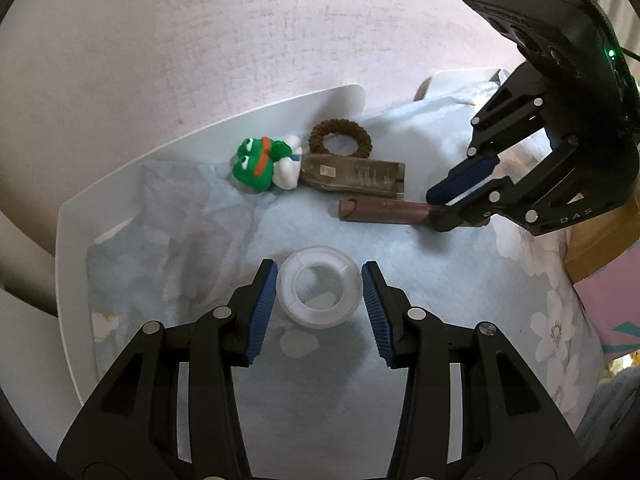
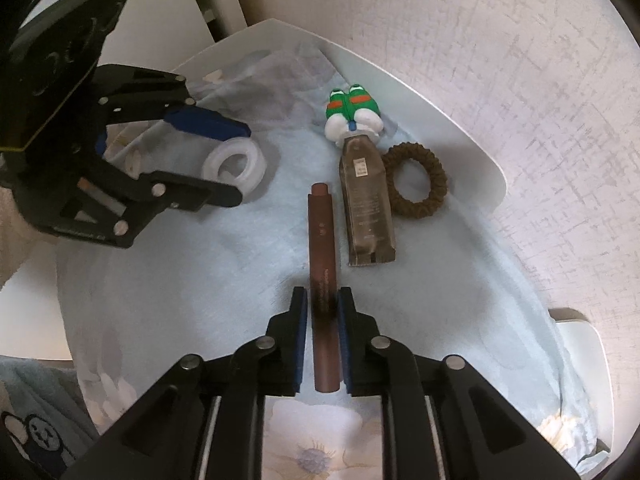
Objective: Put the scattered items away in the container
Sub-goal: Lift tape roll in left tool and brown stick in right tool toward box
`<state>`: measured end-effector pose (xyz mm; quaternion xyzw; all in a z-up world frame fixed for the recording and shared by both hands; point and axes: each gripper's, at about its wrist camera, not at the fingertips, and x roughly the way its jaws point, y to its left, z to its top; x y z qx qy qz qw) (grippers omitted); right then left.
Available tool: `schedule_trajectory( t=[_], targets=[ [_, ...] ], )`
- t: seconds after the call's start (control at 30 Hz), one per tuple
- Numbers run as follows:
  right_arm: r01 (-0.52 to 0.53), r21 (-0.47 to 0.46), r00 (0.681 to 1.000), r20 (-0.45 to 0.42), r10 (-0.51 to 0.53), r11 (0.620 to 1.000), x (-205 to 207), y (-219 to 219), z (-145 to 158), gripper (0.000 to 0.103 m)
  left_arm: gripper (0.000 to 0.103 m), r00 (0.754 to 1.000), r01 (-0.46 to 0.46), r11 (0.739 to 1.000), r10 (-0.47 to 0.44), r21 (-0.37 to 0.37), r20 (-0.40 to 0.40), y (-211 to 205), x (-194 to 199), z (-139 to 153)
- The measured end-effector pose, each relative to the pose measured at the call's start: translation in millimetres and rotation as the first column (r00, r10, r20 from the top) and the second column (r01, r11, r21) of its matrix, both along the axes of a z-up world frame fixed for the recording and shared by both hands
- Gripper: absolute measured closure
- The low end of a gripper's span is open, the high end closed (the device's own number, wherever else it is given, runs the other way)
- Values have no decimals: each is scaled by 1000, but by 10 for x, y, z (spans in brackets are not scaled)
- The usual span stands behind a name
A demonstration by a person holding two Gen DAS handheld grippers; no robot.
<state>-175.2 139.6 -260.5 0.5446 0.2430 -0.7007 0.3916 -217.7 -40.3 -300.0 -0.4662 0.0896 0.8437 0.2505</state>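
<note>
A white container (image 1: 68, 240) lined with pale blue floral cloth holds the items; its rim shows in the right wrist view (image 2: 460, 132) too. My left gripper (image 1: 319, 280) is open with a clear tape roll (image 1: 318, 292) between its fingers, apart from the pads; the roll shows in the right wrist view (image 2: 234, 168) too. My right gripper (image 2: 323, 300) is shut on a brown tube (image 2: 322, 240) lying on the cloth (image 1: 384, 212). A green frog toy (image 1: 260, 164), a flat dark sachet (image 1: 352, 174) and a brown hair scrunchie (image 1: 340, 138) lie at the back.
A pale textured wall (image 1: 240, 40) stands behind the container. A wooden edge (image 1: 592, 248) and pink cloth (image 1: 616, 300) lie to the right. A blue towel with a bear print (image 2: 32, 432) lies at the lower left of the right wrist view.
</note>
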Motion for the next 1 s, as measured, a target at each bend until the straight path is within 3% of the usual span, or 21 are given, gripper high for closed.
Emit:
schedule_trajectory(
  t=[0.3, 0.47, 0.6, 0.73, 0.9, 1.0],
  targets=[
    [-53, 66, 996, -73, 57, 996, 52, -75, -67, 90, 63, 1000, -8, 1000, 8, 6, 4, 141, -47, -13],
    [-42, 32, 995, -84, 45, 999, 54, -12, 82, 90, 63, 999, -39, 999, 39, 11, -20, 151, -35, 234],
    [-15, -23, 992, -126, 11, 1000, 98, 142, 514, 90, 63, 996, -64, 998, 65, 27, -57, 130, 29, 634],
    [28, -76, 982, -185, -41, 997, 253, 393, 1059, 90, 63, 992, -55, 998, 59, 39, -115, 283, 539, 1243],
    [173, -192, 954, -211, -213, 966, 688, 1057, 1745, 90, 63, 989, 34, 997, -23, 75, -147, 716, 913, 1862],
    [292, -231, 920, -197, -339, 928, 1077, 1550, 1944, 90, 63, 985, 116, 990, -105, 75, -139, 1153, 1137, 2025]
  ],
)
